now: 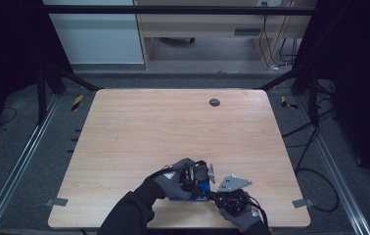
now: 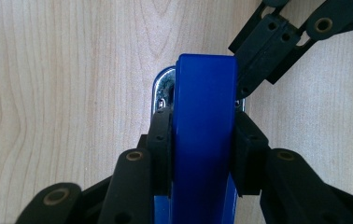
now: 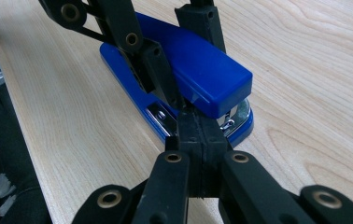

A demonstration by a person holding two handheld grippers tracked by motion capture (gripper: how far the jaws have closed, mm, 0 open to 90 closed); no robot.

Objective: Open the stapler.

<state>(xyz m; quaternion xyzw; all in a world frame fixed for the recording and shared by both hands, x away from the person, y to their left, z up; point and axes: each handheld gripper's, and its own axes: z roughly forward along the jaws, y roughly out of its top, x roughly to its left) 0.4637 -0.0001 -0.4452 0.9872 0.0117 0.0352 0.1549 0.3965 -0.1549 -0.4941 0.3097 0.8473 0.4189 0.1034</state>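
1 blue stapler [image 3: 198,70]; 2 grippers, left [image 1: 193,177] and right [image 1: 222,196]; 1 wooden table [image 1: 173,127].

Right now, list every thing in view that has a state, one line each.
blue stapler: lies flat on the table, top arm raised slightly off the metal base at the front.
left gripper: jaws clamped on both sides of the stapler's top arm.
right gripper: jaws shut together, tips at the stapler's front gap.
table: bare wood around the stapler.
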